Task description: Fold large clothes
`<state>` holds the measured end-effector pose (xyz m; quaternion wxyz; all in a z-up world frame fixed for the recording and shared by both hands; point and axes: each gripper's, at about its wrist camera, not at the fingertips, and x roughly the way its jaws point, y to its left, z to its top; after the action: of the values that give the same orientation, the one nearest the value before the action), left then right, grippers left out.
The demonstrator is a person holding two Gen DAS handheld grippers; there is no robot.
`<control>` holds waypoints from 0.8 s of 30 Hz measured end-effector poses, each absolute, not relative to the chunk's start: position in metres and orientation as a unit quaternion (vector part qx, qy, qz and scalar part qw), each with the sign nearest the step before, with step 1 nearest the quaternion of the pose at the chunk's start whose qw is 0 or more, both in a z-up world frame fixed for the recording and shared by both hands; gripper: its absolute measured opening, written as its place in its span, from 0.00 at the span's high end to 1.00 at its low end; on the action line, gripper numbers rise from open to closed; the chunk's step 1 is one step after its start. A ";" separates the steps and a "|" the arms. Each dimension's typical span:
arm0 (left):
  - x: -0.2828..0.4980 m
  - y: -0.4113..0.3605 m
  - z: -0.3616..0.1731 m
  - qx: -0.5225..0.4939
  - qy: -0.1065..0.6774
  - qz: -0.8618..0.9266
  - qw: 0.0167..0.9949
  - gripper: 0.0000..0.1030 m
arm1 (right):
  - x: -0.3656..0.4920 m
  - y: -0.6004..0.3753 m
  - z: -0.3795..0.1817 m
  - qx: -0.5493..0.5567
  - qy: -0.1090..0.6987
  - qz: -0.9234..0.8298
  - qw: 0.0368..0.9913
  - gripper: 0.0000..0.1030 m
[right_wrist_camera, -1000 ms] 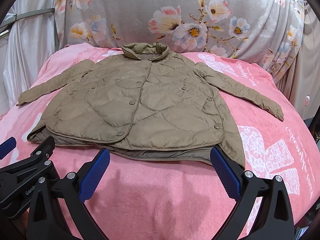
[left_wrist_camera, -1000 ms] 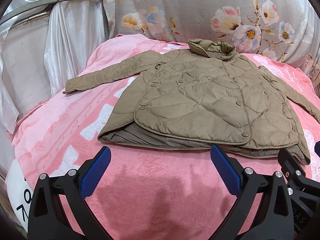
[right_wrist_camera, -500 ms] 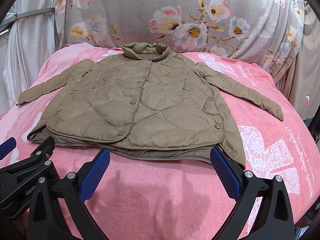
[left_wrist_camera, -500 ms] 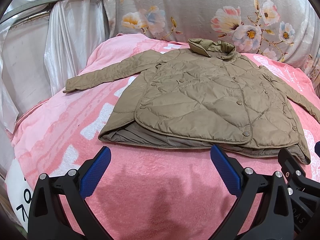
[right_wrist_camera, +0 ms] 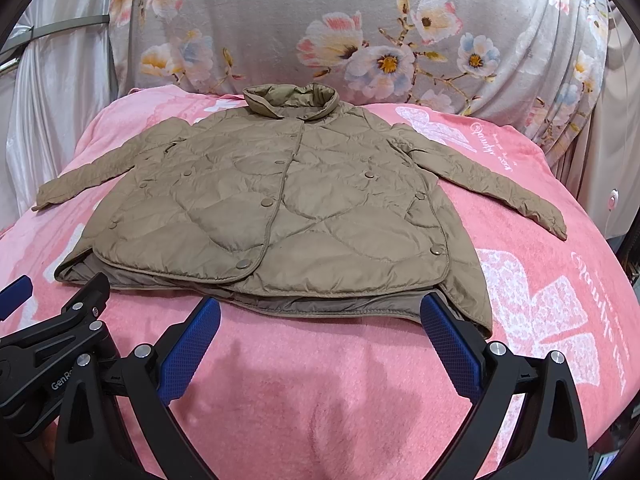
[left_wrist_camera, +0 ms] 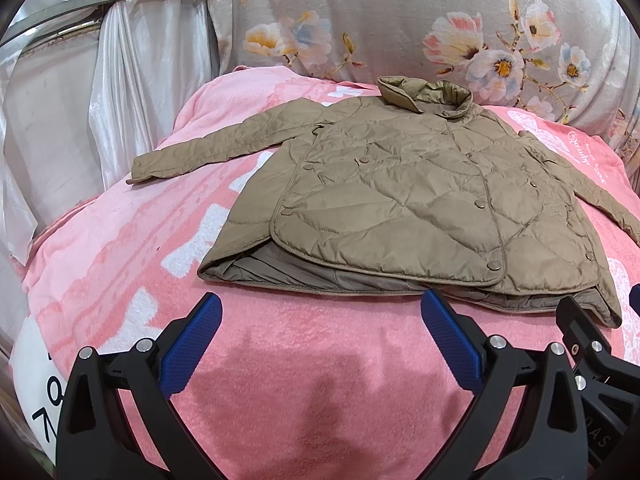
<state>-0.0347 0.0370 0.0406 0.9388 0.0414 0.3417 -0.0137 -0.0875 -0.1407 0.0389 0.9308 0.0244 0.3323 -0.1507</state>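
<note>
A tan quilted jacket point(left_wrist_camera: 400, 200) point(right_wrist_camera: 280, 208) lies flat and buttoned on a pink blanket point(left_wrist_camera: 300, 380) point(right_wrist_camera: 328, 380), collar at the far end, both sleeves spread out to the sides. My left gripper point(left_wrist_camera: 320, 344) hovers just short of the jacket's near hem, toward its left half, open with nothing between its blue pads. In the right wrist view my right gripper point(right_wrist_camera: 320, 344) is open too, just short of the hem's right half. Each gripper shows at the edge of the other's view.
A grey floral cloth point(right_wrist_camera: 360, 40) hangs behind the bed. A shiny white curtain point(left_wrist_camera: 100, 100) with a metal rail stands at the left. The blanket drops off at the left and right sides.
Both views have crept very slightly toward the jacket; nothing else has moved.
</note>
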 end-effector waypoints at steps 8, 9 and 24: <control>-0.034 0.038 0.040 0.041 0.342 -0.014 0.939 0.06 | -0.087 -0.140 0.038 0.024 0.332 -0.151 0.931 0.05; -0.034 0.039 0.040 0.040 0.343 -0.014 0.938 0.06 | -0.087 -0.141 0.038 0.024 0.332 -0.151 0.931 0.05; -0.033 0.041 0.034 0.038 0.348 -0.023 0.937 0.05 | -0.086 -0.142 0.039 0.022 0.331 -0.145 0.932 0.05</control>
<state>-0.0328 0.0413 0.0340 0.9366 0.0382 0.3475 -0.0232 -0.0862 -0.1420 0.0388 0.9320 0.0220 0.3313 -0.1453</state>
